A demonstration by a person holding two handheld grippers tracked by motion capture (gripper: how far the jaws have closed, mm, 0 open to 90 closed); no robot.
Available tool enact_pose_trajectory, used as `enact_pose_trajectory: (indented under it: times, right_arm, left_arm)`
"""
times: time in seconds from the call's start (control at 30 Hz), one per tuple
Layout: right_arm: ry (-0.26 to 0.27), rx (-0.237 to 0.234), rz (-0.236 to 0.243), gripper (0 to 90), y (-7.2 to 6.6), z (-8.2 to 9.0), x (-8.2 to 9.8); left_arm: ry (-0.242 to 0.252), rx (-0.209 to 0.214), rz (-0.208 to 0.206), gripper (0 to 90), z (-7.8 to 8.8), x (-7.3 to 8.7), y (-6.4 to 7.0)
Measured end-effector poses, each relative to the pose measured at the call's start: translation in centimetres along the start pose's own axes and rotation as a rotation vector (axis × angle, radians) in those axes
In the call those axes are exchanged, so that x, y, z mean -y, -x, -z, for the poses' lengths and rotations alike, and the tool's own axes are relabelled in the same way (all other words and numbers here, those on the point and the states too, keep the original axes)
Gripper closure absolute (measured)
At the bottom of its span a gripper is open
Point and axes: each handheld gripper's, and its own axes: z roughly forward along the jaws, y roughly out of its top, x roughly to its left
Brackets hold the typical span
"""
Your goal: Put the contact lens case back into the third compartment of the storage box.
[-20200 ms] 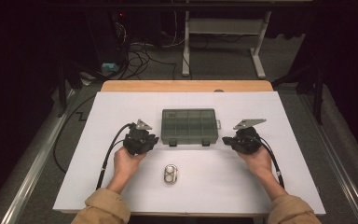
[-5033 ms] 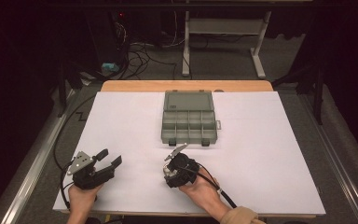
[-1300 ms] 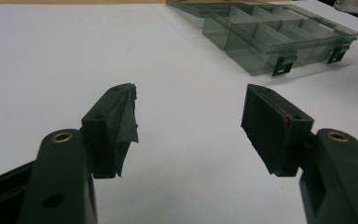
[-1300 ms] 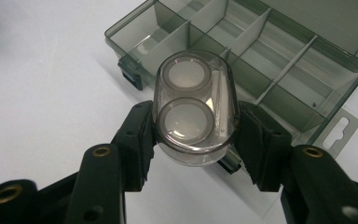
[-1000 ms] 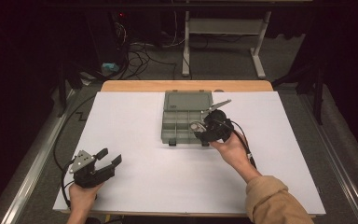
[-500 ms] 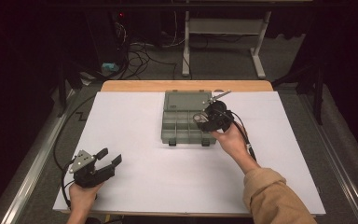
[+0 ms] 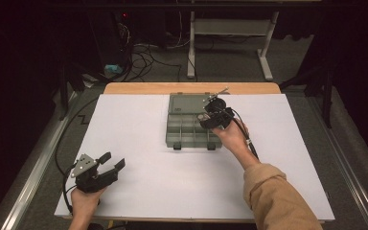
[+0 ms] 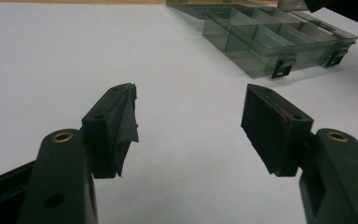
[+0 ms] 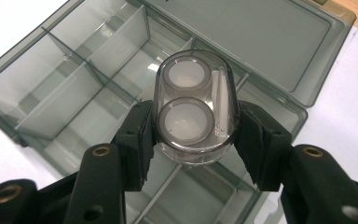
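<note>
The right gripper (image 9: pixel 196 128), clamped on the clear oval plastic case (image 9: pixel 196 107), has carried it from the tabletop's near edge over the open grey compartment box (image 7: pixel 187 132), ready to lower; the left gripper (image 7: pixel 111 165) rests apart, empty.

The smoky-grey compartment box (image 7: pixel 194 122), shut twenty seconds ago, now lies open with its lid folded back. The clear oval case (image 9: pixel 196 106), then lying on the white surface (image 7: pixel 139 120) in front of the box, is now clamped between the right tongs (image 7: pixel 206 116) and held over the box's compartments; in the last second those tongs slid a little farther over the box. The left tongs (image 7: pixel 112 162), once beside the box, have drawn back to the near left corner.
</note>
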Motion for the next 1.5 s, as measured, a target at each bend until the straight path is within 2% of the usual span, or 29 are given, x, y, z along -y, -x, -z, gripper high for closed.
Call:
enact_pose_trajectory:
  times: [0.43,0.6,0.73,0.87,1.07,1.2,1.27,1.4,1.5]
  right_arm:
    - [-0.029,0.033,0.01,49.6,-0.2,-1.6,-1.0]
    - [-0.05,0.048,0.027,49.6,-0.2,-2.3,-1.0]
    - [-0.051,0.055,0.019,49.6,-0.1,-2.6,-1.0]
    - [-0.048,0.058,0.035,49.4,-0.2,-2.8,-1.0]
    - [-0.043,0.047,0.035,47.1,-0.1,-2.7,-1.0]
    - [-0.026,0.023,0.026,44.4,0.2,-2.3,-1.0]
    - [-0.02,0.022,0.023,48.7,0.3,-2.0,-0.9]
    - [-0.022,0.022,0.042,67.0,0.1,-1.5,-0.9]
    - [-0.042,0.027,0.064,73.3,-0.1,-1.6,-0.8]
  left_arm:
    - [0.002,0.007,0.009,35.7,0.1,-0.1,0.1]
    - [0.005,0.007,0.014,35.7,0.1,-0.1,0.0]
    - [0.003,0.01,0.012,35.7,0.1,-0.1,0.1]
    - [0.005,0.009,0.014,35.7,0.1,-0.1,0.1]
    - [0.007,0.009,0.015,35.7,0.1,-0.2,0.1]
    - [0.006,0.01,0.013,35.7,0.1,-0.1,0.1]
    - [0.006,0.008,0.012,35.7,0.1,-0.1,0.1]
    - [0.003,0.007,0.008,35.6,0.1,-0.1,0.1]
    - [0.004,0.009,0.006,35.7,0.1,-0.1,0.2]
